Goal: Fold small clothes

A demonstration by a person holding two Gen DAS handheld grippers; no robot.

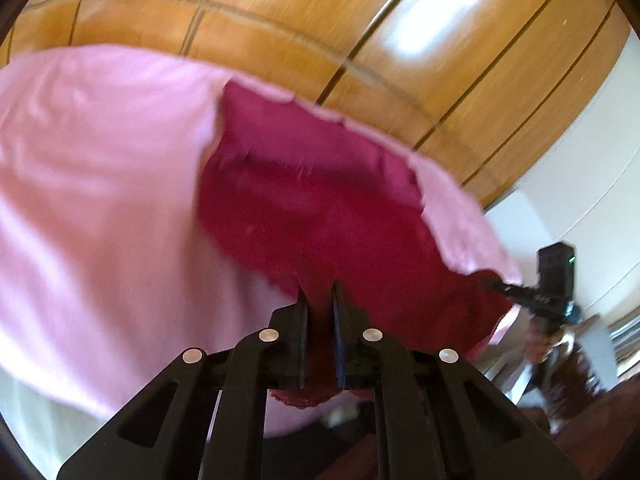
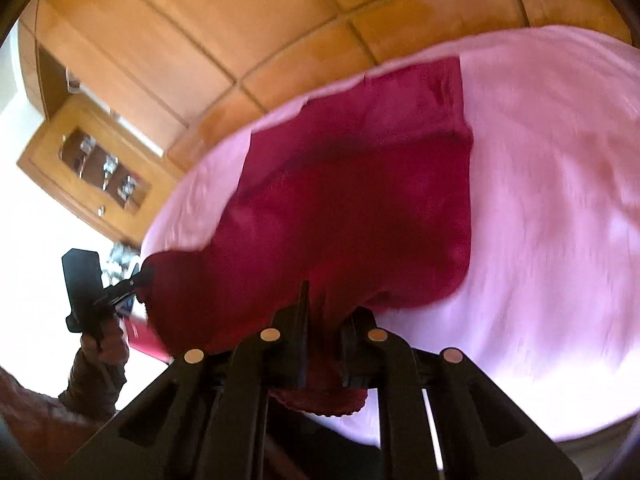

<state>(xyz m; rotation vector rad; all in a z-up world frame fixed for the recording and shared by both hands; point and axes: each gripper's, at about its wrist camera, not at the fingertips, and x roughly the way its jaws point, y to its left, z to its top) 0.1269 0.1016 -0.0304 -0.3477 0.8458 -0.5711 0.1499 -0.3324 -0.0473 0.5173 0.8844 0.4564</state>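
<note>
A dark red garment (image 1: pixel 312 208) lies partly raised off a pink sheet (image 1: pixel 100 200). My left gripper (image 1: pixel 320 294) is shut on its near edge, and red cloth fills the narrow gap between the fingers. At the far right of the left wrist view, my right gripper (image 1: pixel 496 283) pinches another corner of the garment. In the right wrist view, my right gripper (image 2: pixel 330 304) is shut on the garment (image 2: pixel 352 208), with a lacy hem hanging below the fingers. My left gripper (image 2: pixel 140 274) holds the garment's corner at the left. The garment stretches between the two grippers.
The pink sheet (image 2: pixel 540 220) covers the surface under the garment. Wooden wardrobe panels (image 1: pixel 280 20) fill the background. A wooden cabinet with a glass door (image 2: pixel 92 172) stands at the left. A person's hand (image 2: pixel 108 344) in a dark sleeve holds the left gripper.
</note>
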